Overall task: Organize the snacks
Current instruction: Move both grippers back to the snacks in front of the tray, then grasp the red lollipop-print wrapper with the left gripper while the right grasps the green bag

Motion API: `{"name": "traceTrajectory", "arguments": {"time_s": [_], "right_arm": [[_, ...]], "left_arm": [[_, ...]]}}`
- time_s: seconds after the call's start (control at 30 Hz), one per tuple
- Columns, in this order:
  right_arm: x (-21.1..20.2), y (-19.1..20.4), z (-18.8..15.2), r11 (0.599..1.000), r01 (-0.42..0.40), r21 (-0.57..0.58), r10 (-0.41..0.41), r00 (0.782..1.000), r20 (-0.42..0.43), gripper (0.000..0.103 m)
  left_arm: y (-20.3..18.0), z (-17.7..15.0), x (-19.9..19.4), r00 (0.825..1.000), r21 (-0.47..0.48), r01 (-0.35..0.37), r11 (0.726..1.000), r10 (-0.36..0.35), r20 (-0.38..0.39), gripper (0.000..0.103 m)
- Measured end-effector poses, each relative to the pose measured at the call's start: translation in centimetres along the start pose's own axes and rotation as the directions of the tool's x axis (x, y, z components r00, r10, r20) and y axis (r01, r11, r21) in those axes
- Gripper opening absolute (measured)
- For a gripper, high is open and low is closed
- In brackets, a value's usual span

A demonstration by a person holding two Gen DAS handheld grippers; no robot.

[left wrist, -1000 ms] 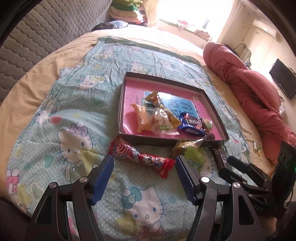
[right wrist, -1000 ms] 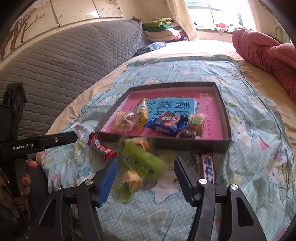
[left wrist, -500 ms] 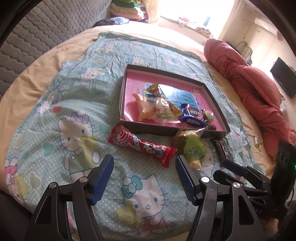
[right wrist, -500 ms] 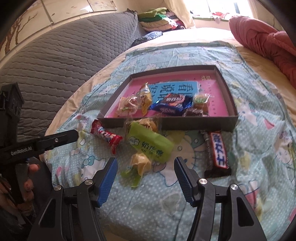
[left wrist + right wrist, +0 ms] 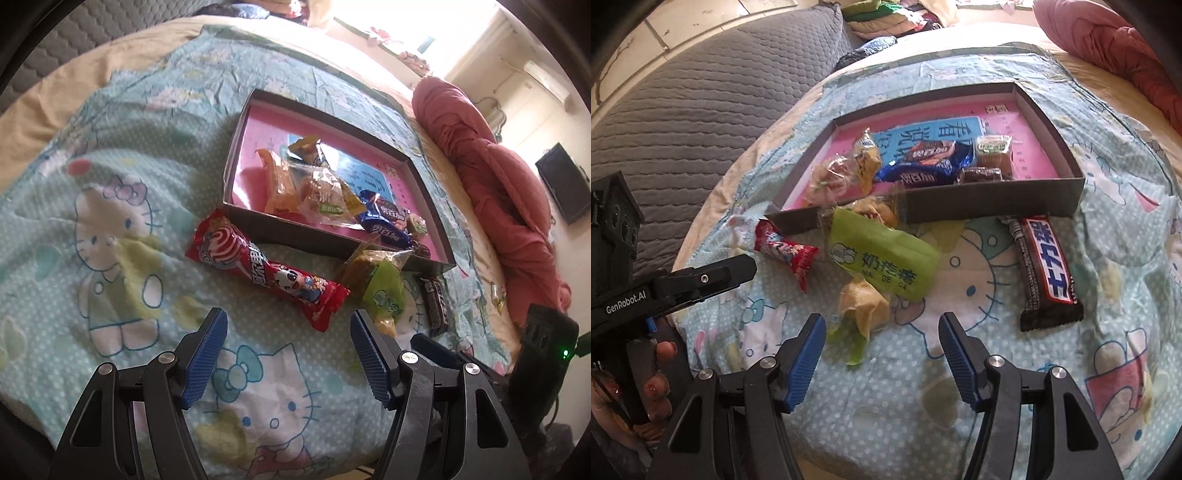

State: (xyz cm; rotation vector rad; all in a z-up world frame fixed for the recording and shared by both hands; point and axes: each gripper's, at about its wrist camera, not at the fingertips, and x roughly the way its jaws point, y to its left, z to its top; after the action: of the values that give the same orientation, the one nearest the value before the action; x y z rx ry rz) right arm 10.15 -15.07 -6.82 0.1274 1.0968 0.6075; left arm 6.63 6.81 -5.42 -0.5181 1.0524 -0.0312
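A shallow grey box with a pink floor [image 5: 255,155] [image 5: 1056,195] lies on the bed and holds several wrapped snacks. In front of it lie a long red lollipop packet [image 5: 266,269] [image 5: 786,251], a green snack packet [image 5: 384,295] [image 5: 882,266] and a dark chocolate bar [image 5: 436,306] [image 5: 1049,269]. My left gripper [image 5: 288,354] hangs open just short of the red packet's near end. My right gripper [image 5: 882,354] hangs open just short of the green packet, with a yellowish wrapper [image 5: 864,306] near its left finger. Nothing is between either pair of fingers.
A cat-print sheet [image 5: 122,229] covers the bed. A grey quilted headboard [image 5: 676,110] rises at the left, a rolled pink blanket [image 5: 498,184] at the right. Another loose candy [image 5: 496,295] lies near that blanket. A hand [image 5: 657,384] holds the left gripper.
Both grippers have sunk toward the bed and tipped down, so the snacks now sit larger and closer to the fingertips. Jaw widths are unchanged. No snack has moved.
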Motion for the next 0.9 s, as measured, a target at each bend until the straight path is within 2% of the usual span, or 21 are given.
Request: {"name": "traceTrajectory", "arguments": {"time_s": [0.3,0.47,0.63,0.8,0.87,0.9], "right_arm": [[2.1,1.1,0.2,0.999,0.009,-0.032,-0.01,1.0,-0.029,0.063],[2.8,1.7,0.5,0.998,0.02,-0.06,-0.021,1.0,-0.016,0.065],[3.6,2.5,0.5,0.992,0.04,-0.12,-0.041,0.999,-0.005,0.066],[4.3,3.3,0.7,0.967,0.111,-0.23,-0.109,0.994,0.017,0.044],[4.1,3.1,0.8,0.965,0.109,-0.24,-0.109,0.994,0.011,0.042],[4.0,3.1,0.8,0.965,0.105,-0.238,-0.106,0.994,0.01,0.039]], "left_arm": [[0.8,1.2,1.9,1.0,-0.074,0.002,0.997,-0.002,0.009,0.071],[1.0,1.7,3.0,1.0,-0.093,-0.026,0.995,0.026,0.003,0.071],[1.3,1.9,3.5,1.0,-0.123,-0.02,0.992,0.022,0.011,0.071],[1.5,1.9,3.8,1.0,-0.138,-0.023,0.99,0.025,0.014,0.071],[1.6,2.0,3.9,0.999,-0.149,-0.029,0.988,0.033,0.025,0.067],[1.6,2.0,4.0,0.999,-0.151,-0.039,0.988,0.043,0.026,0.062]]}}
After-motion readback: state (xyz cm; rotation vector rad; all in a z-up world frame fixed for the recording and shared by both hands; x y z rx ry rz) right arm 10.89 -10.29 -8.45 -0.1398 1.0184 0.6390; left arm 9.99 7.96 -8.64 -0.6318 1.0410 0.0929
